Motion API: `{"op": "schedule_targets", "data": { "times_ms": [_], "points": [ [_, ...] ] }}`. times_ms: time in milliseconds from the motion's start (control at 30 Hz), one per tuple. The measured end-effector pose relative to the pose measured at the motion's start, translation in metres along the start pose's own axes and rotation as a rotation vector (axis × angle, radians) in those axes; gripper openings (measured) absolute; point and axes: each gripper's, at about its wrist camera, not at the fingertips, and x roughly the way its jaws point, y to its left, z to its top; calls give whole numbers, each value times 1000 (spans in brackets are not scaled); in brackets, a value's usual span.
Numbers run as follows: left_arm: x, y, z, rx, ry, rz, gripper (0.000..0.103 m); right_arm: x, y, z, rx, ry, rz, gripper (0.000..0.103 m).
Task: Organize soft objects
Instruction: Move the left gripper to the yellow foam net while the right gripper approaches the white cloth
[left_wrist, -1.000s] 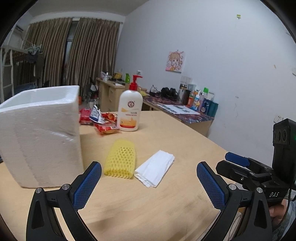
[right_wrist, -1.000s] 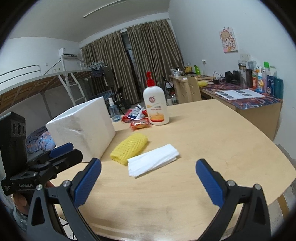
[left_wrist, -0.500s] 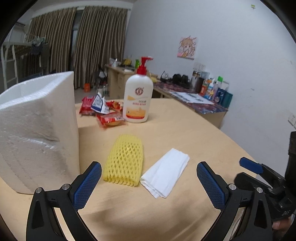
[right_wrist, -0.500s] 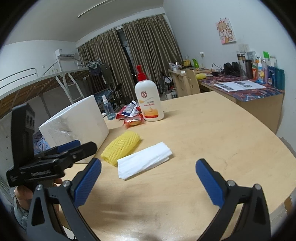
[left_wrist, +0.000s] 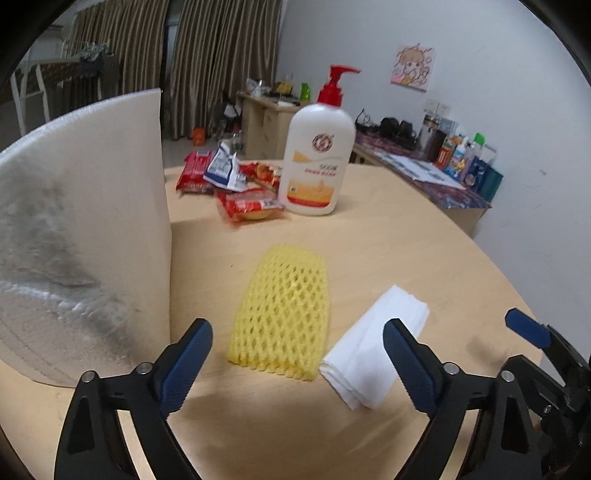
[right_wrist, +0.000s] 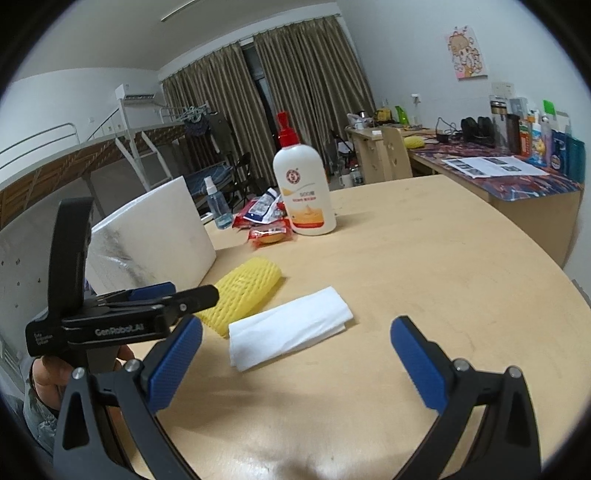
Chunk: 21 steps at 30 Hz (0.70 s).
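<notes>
On left claw (right_wrist: 162, 299): "GenRobot.AI"

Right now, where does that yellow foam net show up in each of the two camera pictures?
Left wrist: yellow foam net lies lower centre, just ahead of the open fingers.
Right wrist: it lies left of centre, partly behind the left gripper.
Shared landmark: the folded white tissue beside it.

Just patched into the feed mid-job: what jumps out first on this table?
The bright yellow foam net sleeve lies flat mid-table, between the open left gripper fingers, with a folded white tissue close beside it on its right. A big white foam box stands to the left, and a red-pump lotion bottle stands behind among red snack packets.
</notes>
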Motion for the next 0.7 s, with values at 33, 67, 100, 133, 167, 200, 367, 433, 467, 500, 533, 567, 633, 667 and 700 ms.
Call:
{"op": "schedule_targets", "data": {
  "times_ms": [33,67,100,133,167,200,367,433,467,500,533,567,633,667,700],
  "points": [
    [3,0,1,-3,10,4,87,2,0,1,-1,3,1,103],
    [5,1,2,-4,16,5,87,4,-1,2,-3,9,6,103],
    [7,1,2,-5,24,10,87,6,-2,2,-3,13,11,103],
    [10,2,3,-5,32,24,86,9,-3,3,-3,18,16,103],
    [12,2,4,-4,37,33,84,11,-4,3,-2,24,21,103],
    [15,4,5,-7,43,40,83,15,-5,3,-3,32,27,103],
    [23,6,6,-12,64,59,79,30,-3,6,-17,83,58,103],
    [28,7,7,-11,80,58,75,35,-2,7,-33,102,67,103],
    [31,7,7,-11,90,58,73,37,-2,8,-41,111,71,103],
    [34,8,7,-12,101,53,72,39,-2,9,-44,117,76,103],
    [36,8,7,-12,108,54,70,40,-3,9,-47,124,81,103],
    [37,9,6,-14,110,57,70,43,-3,10,-53,133,84,103],
    [39,11,6,-19,112,61,70,47,-2,11,-69,151,83,103],
    [40,11,6,-22,116,61,69,50,-2,12,-79,162,84,103],
    [41,12,5,-22,120,65,68,53,-2,12,-84,172,85,103]
  ]
}}
